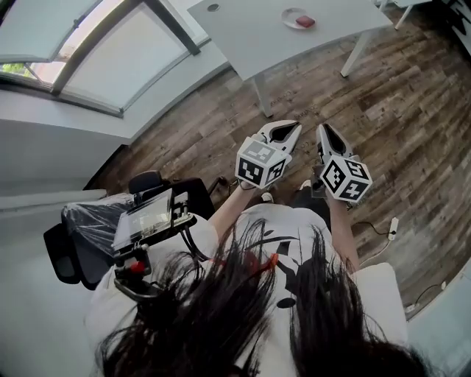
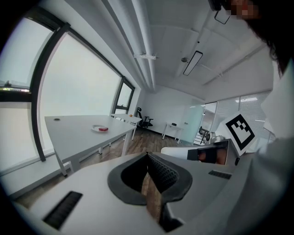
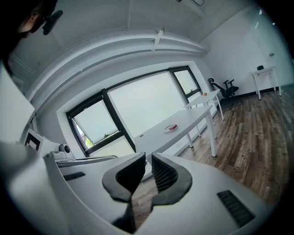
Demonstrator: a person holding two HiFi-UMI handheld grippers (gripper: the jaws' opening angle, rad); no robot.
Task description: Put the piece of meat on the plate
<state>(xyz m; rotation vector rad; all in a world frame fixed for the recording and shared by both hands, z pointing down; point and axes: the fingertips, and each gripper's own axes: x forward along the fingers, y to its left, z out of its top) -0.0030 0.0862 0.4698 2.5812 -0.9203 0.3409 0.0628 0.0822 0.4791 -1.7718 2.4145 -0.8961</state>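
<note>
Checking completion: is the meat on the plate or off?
On: the red meat sits inside the white plate rim on the table.

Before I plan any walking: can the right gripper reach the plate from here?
Probably not: the right gripper hangs over floor, well short of the table bearing the plate. Nothing blocks the way.

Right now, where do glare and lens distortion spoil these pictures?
Head view: fisheye bends the window; the plate is small but clear. Left gripper view: window blown out white, corners dark. Right gripper view: curved ceiling, bright window.
</note>
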